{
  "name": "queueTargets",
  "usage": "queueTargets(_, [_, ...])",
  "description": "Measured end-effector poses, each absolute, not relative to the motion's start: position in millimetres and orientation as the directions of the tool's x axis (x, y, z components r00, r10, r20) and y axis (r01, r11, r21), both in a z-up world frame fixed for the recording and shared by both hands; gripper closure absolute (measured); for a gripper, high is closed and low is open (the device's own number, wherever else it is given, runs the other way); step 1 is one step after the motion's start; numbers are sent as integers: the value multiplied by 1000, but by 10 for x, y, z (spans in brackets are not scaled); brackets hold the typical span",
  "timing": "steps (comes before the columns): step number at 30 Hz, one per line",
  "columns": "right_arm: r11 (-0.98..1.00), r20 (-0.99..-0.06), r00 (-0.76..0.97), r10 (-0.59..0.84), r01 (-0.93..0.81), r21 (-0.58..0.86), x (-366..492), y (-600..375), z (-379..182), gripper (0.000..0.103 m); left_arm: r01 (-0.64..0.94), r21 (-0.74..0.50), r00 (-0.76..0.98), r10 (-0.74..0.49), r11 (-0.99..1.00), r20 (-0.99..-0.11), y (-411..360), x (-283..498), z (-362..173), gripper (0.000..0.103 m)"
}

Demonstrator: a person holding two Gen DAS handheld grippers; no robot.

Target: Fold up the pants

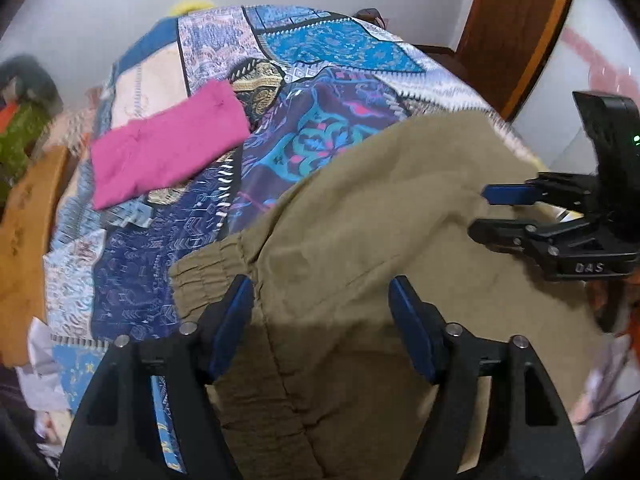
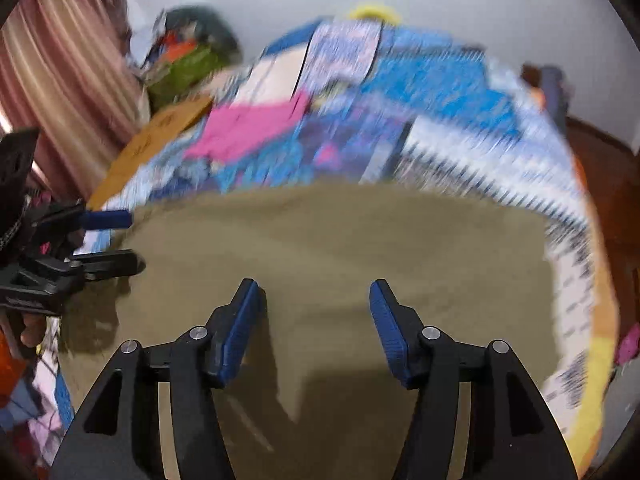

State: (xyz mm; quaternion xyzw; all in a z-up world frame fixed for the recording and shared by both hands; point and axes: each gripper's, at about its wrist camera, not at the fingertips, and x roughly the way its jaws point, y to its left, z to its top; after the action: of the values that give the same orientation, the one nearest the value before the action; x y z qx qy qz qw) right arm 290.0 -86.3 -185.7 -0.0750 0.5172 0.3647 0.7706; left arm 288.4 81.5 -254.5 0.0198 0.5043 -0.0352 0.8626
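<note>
Khaki pants (image 1: 360, 240) with an elastic waistband (image 1: 212, 276) lie on the patterned bedspread (image 1: 192, 216) near its front edge. My left gripper (image 1: 322, 312) is open, its blue pads just above the pants beside the waistband, holding nothing. My right gripper (image 2: 316, 320) is open above the flat khaki cloth (image 2: 340, 236), empty. It also shows at the right of the left wrist view (image 1: 480, 210), jaws apart over the pants' right side. The left gripper shows at the left of the right wrist view (image 2: 132, 240). The right wrist view is blurred.
A folded pink garment (image 1: 168, 144) lies further back on the bed, also in the right wrist view (image 2: 248, 128). A wooden board (image 1: 28, 248) runs along the left side. A clothes pile (image 2: 188, 60) sits by the curtain. A wooden door (image 1: 516, 28) stands at the right.
</note>
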Motion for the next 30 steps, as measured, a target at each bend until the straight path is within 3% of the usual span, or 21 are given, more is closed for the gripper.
queueTargets(14, [783, -855, 287, 432, -589, 198, 2259, -1447, -1706, 46, 35, 17, 520, -4, 999, -854, 952, 2141, -2448, 23])
queueTargets(20, [814, -854, 313, 416, -547, 197, 2020, -1592, -1708, 44, -31, -78, 509, -51, 996, -859, 1073, 1894, -2468, 22])
queueTargets(26, [831, -850, 339, 403, -525, 184, 1857, -1698, -1583, 44, -83, -63, 558, -6, 995, -830, 1091, 1662, -2203, 22])
queueTargets(30, [831, -804, 421, 420, -535, 154, 1782, -1715, -1315, 44, -108, -116, 608, -27, 987, -794, 1113, 1482, -1959, 22])
